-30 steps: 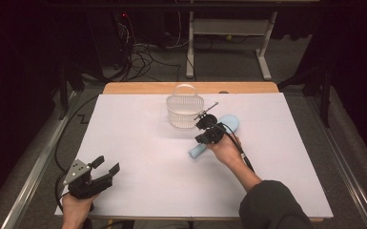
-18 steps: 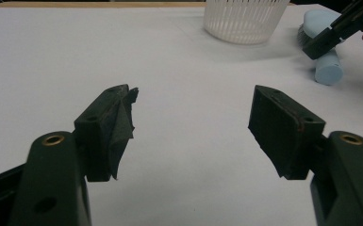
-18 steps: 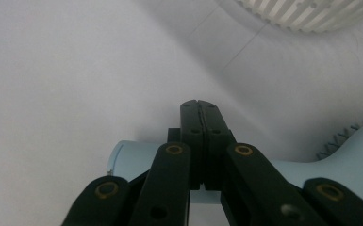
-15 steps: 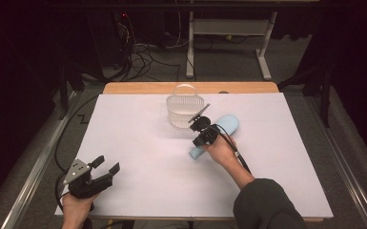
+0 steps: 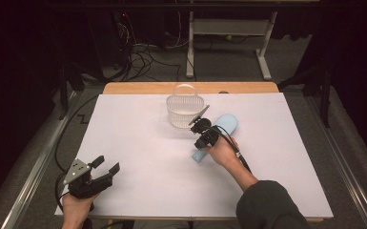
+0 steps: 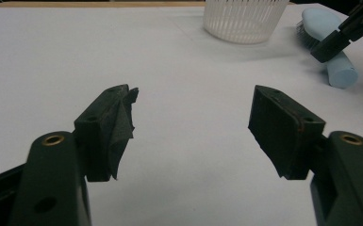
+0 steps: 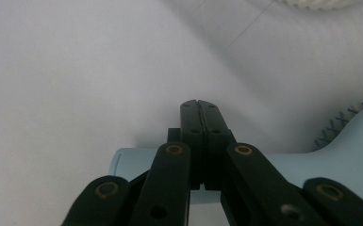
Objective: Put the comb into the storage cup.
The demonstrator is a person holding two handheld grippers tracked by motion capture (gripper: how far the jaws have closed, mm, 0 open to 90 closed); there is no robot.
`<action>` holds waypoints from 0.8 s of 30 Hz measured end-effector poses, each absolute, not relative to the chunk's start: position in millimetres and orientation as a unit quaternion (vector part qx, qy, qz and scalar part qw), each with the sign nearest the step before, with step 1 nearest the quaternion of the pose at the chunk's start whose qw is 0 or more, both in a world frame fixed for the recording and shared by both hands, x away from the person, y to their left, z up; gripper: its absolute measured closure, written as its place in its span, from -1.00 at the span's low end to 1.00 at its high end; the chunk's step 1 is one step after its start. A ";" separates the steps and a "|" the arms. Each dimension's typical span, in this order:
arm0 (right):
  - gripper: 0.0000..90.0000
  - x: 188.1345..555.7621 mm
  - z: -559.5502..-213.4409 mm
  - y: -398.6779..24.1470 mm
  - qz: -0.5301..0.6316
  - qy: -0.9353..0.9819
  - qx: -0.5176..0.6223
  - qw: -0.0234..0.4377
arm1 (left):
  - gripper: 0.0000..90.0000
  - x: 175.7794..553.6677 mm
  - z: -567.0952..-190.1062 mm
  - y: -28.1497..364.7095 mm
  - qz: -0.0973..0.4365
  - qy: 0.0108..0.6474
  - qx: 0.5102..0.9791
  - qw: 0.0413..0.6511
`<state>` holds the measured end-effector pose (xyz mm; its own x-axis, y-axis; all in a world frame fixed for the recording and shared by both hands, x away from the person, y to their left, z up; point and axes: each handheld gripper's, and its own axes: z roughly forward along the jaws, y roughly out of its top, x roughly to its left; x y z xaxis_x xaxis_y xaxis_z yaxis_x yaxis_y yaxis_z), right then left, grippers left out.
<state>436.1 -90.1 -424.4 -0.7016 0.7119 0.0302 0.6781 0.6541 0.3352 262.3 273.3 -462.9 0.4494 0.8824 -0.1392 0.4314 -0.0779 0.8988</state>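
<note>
Matt plastic brush (probably smooth)

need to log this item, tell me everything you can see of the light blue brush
The light blue brush looks like smooth plastic, with a rounded oblong head and a thick cylindrical handle that ends flat. It lies on the white table beside the white basket. Dark bristles fringe the head's edge. The right gripper, jaws shut, hangs over the handle; contact is unclear.

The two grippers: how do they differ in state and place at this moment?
The left gripper has its jaws wide apart with nothing between them, while the right gripper has its jaws shut together. The left gripper sits at the near left corner of the table; the right gripper is over the blue brush, beside the white basket. Both are black and hand-held.
</note>
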 end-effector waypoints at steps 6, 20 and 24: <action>1.00 431.5 -424.6 -94.1 0.165 0.908 0.382 0.054 | -0.30 261.9 -463.2 273.0 0.231 0.470 0.698 0.488; 1.00 417.8 -424.1 -110.6 0.169 0.907 0.382 0.054 | -0.29 262.4 -464.0 271.9 0.231 0.469 0.701 0.485; 1.00 414.7 -423.7 -115.2 0.170 0.907 0.380 0.056 | -0.30 262.0 -463.8 271.8 0.232 0.469 0.701 0.486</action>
